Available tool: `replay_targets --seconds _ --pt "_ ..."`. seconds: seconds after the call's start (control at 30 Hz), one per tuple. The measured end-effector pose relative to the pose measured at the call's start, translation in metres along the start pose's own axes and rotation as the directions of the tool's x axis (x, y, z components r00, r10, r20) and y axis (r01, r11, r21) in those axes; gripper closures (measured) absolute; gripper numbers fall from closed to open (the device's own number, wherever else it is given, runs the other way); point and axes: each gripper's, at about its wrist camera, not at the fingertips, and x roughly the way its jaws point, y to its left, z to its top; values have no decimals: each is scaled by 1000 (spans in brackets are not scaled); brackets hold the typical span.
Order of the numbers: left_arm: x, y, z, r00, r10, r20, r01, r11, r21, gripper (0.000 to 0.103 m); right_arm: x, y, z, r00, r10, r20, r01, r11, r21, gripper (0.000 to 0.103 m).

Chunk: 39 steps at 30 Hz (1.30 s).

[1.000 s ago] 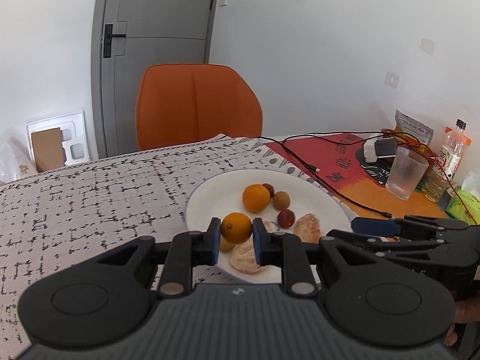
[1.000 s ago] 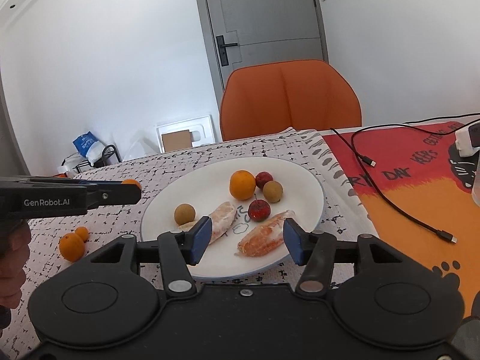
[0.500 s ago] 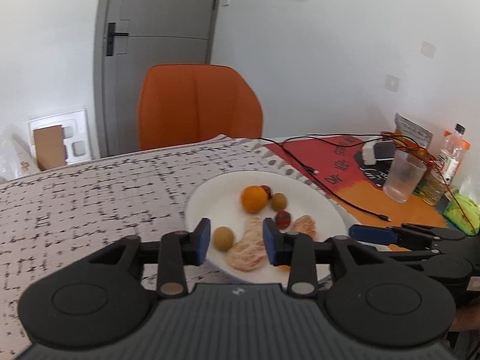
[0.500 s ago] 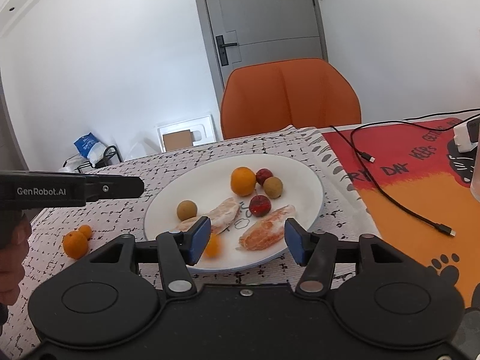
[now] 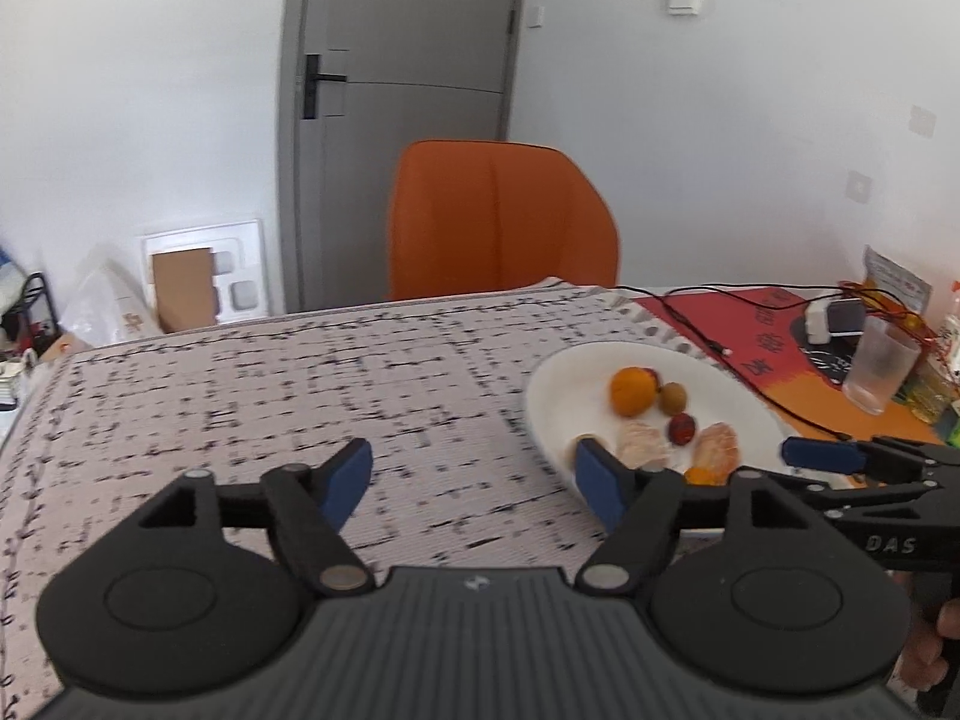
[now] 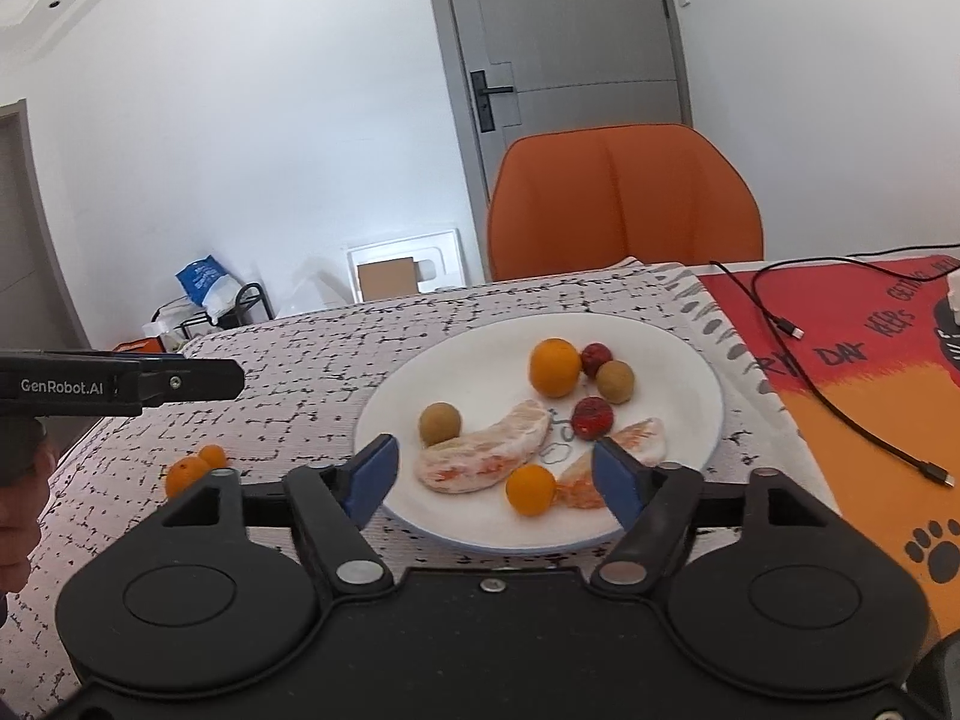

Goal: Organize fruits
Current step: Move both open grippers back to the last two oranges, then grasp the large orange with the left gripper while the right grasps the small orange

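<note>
A white plate (image 6: 690,360) holds a large orange (image 6: 555,367), two red fruits (image 6: 592,417), two brown fruits (image 6: 440,423), peeled citrus segments (image 6: 486,459) and a small orange (image 6: 531,489) near its front rim. Two more small oranges (image 6: 187,474) lie on the tablecloth to the left. My left gripper (image 5: 474,474) hangs over bare tablecloth left of the plate (image 5: 552,396); its jaws are opening with nothing between them. My right gripper (image 6: 495,468) hovers at the plate's front edge, jaws opening, touching no fruit.
An orange chair (image 6: 624,198) stands behind the table. A black cable (image 6: 840,408) runs over the red and orange mat (image 6: 870,432) on the right. A plastic cup (image 5: 879,369) and bottles stand at the far right. A person's hand (image 6: 18,516) holds the left gripper.
The left gripper let go of the small orange, which now lies on the plate's front, and swung left over the tablecloth with wider jaws. The right jaws also widened.
</note>
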Motion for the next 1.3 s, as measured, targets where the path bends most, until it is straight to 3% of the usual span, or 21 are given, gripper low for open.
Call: replay_targets --seconds 0.27,0.67,1.3 --pt "-8 27 -20 998 59 -27 -60 997 -41 26 6 20 1 999 33 0 -33 999 -29 0" --pt "-17 59 -46 993 103 -62 -109 989 -99 26 15 47 1 998 65 -28 -67 995 -75 0" --pt "-2 60 -55 997 32 -75 -42 990 -138 31 28 63 1 993 96 -62 -102 990 -99 0"
